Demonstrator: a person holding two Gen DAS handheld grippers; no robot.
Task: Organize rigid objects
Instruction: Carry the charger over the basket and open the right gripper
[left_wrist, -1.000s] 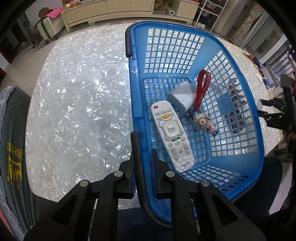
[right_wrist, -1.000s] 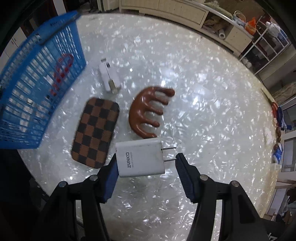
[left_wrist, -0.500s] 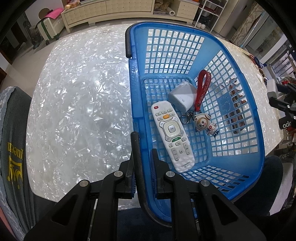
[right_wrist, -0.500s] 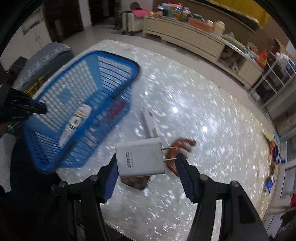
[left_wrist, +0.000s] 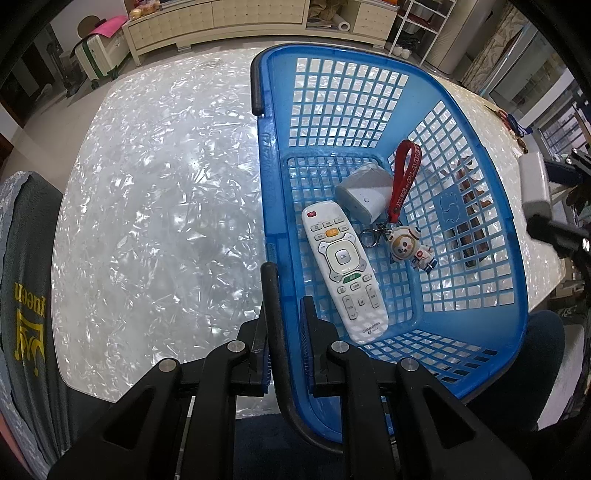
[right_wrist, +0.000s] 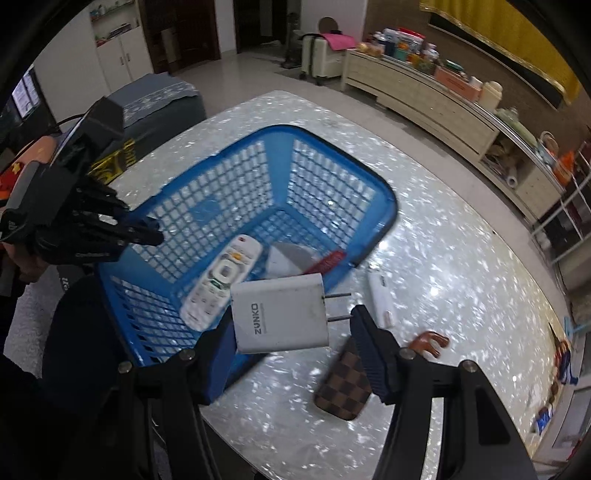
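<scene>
Status: transfer of white charger (right_wrist: 280, 314) in progress.

Right gripper (right_wrist: 291, 325): clamps the charger across its body, prongs pointing toward the right-hand pad; jaws part-way apart, set by the charger's width. Grip unchanged from a second ago; label and prongs sit in the same place between the pads.

Position change: a second ago, hangs low over the table (right_wrist: 461, 277), directly above the checkered case (right_wrist: 343, 391) and the brown wooden piece (right_wrist: 430, 341). Now stands higher and has swung across to the blue basket (right_wrist: 388, 210), whose open top fills the middle of the right wrist view. In the left wrist view, shows at the far right edge, outside the basket's side wall and not yet over the opening.

Left gripper (left_wrist: 286, 314): closed on the basket's black handle at the near rim, same hold and same place as before; steadies the basket.

Basket contents, unmoved: remote control (left_wrist: 343, 273), small white box (left_wrist: 365, 192), astronaut keychain (left_wrist: 410, 247).

Meaning for the task: pickup complete, carry mostly done. Remaining, by judgement: move over the opening, lower, release. Still on the table afterwards: checkered case, wooden piece, white adapter (right_wrist: 382, 299).
</scene>
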